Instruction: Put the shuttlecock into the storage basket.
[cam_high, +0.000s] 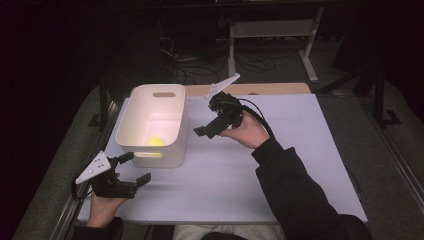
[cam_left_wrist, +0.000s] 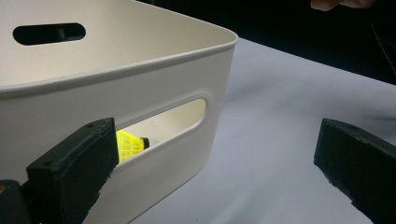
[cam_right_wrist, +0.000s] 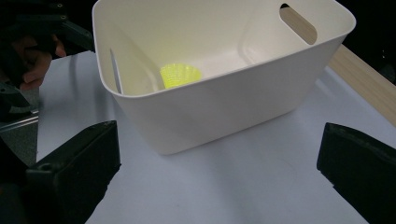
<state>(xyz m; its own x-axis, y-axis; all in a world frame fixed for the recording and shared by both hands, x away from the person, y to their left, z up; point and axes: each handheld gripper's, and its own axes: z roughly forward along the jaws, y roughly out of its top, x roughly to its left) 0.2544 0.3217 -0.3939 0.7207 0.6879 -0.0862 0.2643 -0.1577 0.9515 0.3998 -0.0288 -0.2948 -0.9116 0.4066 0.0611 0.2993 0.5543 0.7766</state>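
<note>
A white plastic bin (cam_high: 165, 152) with handle slots stands at the left of the white table sheet (cam_high: 280, 165). Inside it, near the front wall, lies a small yellow meshed object (cam_high: 155, 140), cup-shaped like a shuttlecock (cam_right_wrist: 180, 74); it also shows through the handle slot (cam_left_wrist: 128, 144). My left gripper (cam_high: 135, 168) is open and empty just in front of the bin's near wall (cam_left_wrist: 140, 93), its jaws wide apart (cam_left_wrist: 215, 172). To the right of the bin, my right gripper (cam_high: 209, 117) hangs open and empty above the sheet, looking down at the bin (cam_right_wrist: 224, 107) between its jaws (cam_right_wrist: 217, 172).
A wooden table edge (cam_high: 270, 89) runs along the far side of the sheet. Beyond it are a white desk frame (cam_high: 270, 30) and cables on the dark floor. The other hand with its gripper (cam_right_wrist: 28, 46) shows past the bin.
</note>
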